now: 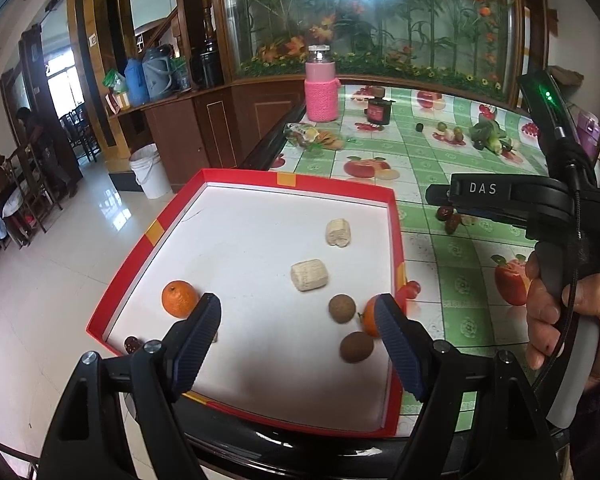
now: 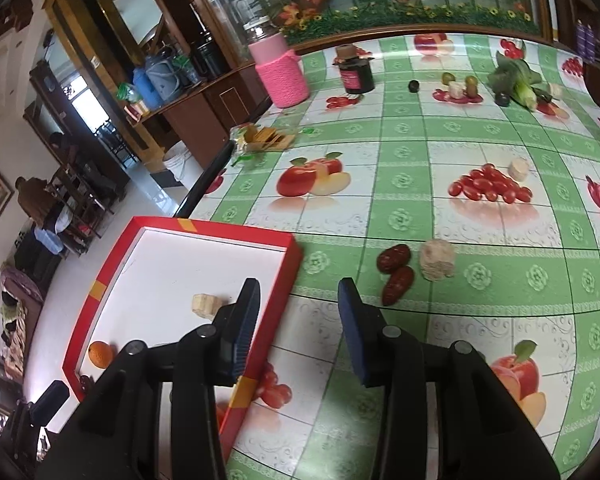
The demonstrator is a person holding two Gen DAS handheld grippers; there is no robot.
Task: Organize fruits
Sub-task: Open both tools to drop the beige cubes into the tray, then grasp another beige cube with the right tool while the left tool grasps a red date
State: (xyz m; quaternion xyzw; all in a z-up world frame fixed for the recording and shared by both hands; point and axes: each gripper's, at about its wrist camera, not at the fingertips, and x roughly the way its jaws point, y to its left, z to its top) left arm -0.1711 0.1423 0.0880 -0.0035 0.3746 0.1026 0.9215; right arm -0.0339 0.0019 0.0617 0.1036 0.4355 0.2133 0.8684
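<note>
A red-rimmed white tray (image 1: 256, 178) sits at the table's left edge. In it lie an orange (image 1: 179, 298), two pale corn pieces (image 1: 309, 275) (image 1: 337, 232), two brown round fruits (image 1: 342, 308) (image 1: 356, 346), a second orange (image 1: 369, 317) half hidden by my finger, and a dark date (image 1: 131, 344). My left gripper (image 1: 296, 320) is open and empty above the tray. My right gripper (image 2: 296, 304) is open and empty over the tray's right rim (image 2: 288, 276). Two red dates (image 2: 396, 272) and a corn piece (image 2: 436, 266) lie on the tablecloth ahead of it.
A pink knitted bottle (image 2: 282, 76), a dark jar (image 2: 356, 74), a snack packet (image 2: 264, 140), green fruits (image 2: 460, 84), leafy greens (image 2: 516, 80) and another corn piece (image 2: 518, 170) stand farther back. The table's left edge drops to the floor, where a white bucket (image 1: 150, 170) stands.
</note>
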